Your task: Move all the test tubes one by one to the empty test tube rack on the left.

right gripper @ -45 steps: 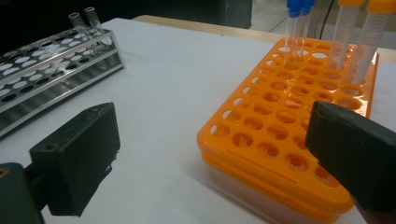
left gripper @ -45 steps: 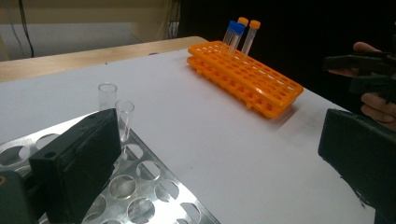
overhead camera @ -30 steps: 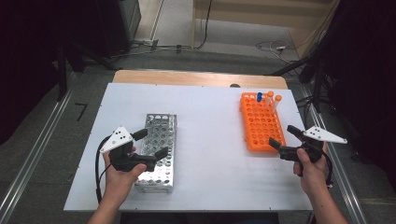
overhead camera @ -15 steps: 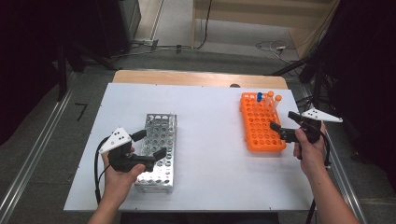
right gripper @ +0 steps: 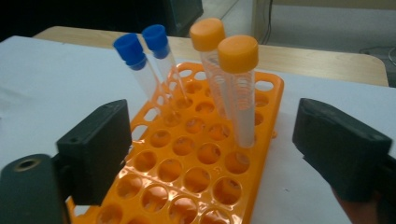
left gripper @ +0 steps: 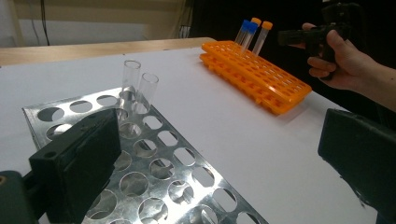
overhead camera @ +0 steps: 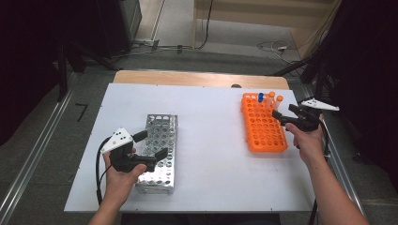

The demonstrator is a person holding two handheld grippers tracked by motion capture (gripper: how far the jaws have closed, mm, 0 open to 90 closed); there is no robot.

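We are on the approach to a pick. Our right tongs [overhead camera: 280, 117] hover at the far right edge of the orange rack [overhead camera: 263, 129], on the right side of the white desk [overhead camera: 211, 122], aimed at the capped tubes standing in its far rows. The nearest orange-capped tube [right gripper: 240, 88] stands between the jaws, which have just been closing a little yet remain wide, touching nothing. A second orange-capped tube [right gripper: 211, 70] and two blue-capped tubes [right gripper: 147, 60] stand behind it. Our left tongs [overhead camera: 148, 146] rest spread and empty over the metal rack [overhead camera: 159, 154] on the near left, where two clear uncapped tubes [left gripper: 137, 86] already stand. Next, we judge, the right tongs must ease forward and clamp the near tube below its cap, clear of its neighbour.
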